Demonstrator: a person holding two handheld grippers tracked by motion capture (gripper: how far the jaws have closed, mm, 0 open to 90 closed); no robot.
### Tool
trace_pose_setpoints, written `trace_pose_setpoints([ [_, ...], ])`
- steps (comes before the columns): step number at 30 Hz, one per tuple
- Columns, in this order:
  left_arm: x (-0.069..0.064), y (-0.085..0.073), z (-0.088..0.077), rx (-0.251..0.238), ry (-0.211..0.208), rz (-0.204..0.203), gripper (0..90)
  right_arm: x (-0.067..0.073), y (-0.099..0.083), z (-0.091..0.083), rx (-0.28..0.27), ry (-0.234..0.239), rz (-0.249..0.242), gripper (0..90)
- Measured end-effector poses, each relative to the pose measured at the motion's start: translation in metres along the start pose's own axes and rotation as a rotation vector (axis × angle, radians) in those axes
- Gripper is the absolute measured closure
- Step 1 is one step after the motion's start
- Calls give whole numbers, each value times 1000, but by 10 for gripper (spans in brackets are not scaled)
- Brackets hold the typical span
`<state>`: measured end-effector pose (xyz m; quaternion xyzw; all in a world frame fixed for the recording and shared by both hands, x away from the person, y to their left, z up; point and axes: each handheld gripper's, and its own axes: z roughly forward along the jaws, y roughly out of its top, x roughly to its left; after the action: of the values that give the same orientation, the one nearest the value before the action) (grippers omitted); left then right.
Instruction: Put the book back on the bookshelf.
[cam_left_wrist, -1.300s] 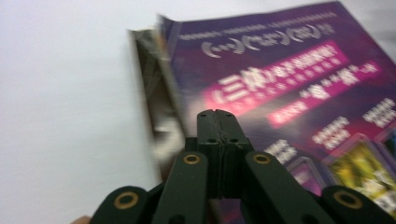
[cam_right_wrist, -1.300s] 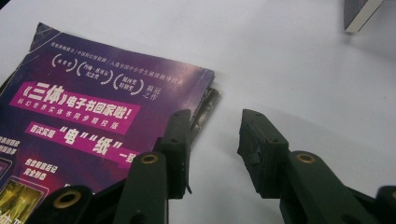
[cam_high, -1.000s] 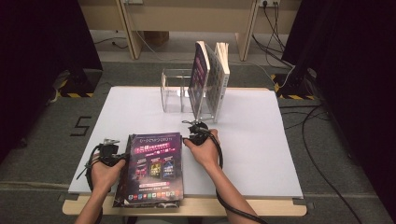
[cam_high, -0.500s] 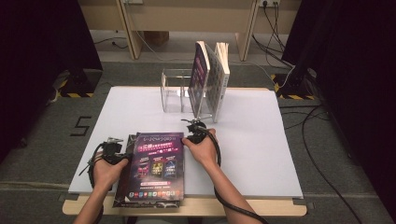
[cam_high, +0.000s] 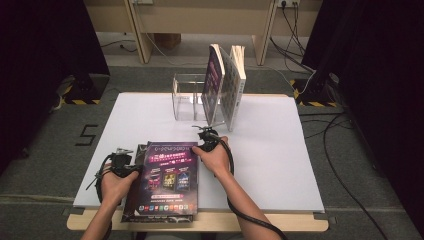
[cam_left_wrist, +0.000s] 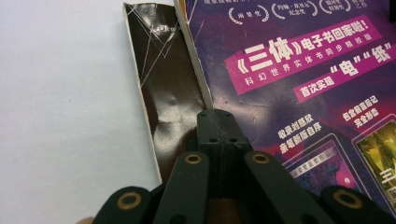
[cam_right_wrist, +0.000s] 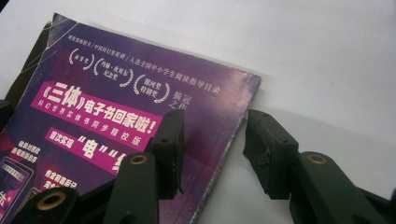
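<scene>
Right hand-held gripper (cam_high: 206, 136), jaws just opening, apparently straddles book (cam_high: 167, 177) edge.

A: Lighting?
B: Overhead, even. White desk (cam_high: 280, 150) bright, surroundings dark. Soft glare on the glossy book (cam_left_wrist: 289, 93) cover.
A: Focus?
B: High view soft; close-up claws blurred.

At the far middle of my white surface (cam_high: 280, 165) stands a clear acrylic rack (cam_high: 187, 97). Two books (cam_high: 227, 82) lean upright in its right end. Black cables (cam_high: 340, 150) trail over the grey floor, right.
</scene>
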<state>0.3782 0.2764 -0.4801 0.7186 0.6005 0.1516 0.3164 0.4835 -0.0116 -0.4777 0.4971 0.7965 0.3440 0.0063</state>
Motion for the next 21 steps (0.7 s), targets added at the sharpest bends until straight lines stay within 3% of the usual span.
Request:
trace_pose_setpoints([
  [11,-3,0,0,4,3,7,897,-4,4,1,18,22,50,558],
  [15,-4,0,1,1,3,-7,896,-2,6,2,32,7,70,559],
  [21,-7,5,3,16,29,20,897,-1,6,2,28,-14,94,591],
])
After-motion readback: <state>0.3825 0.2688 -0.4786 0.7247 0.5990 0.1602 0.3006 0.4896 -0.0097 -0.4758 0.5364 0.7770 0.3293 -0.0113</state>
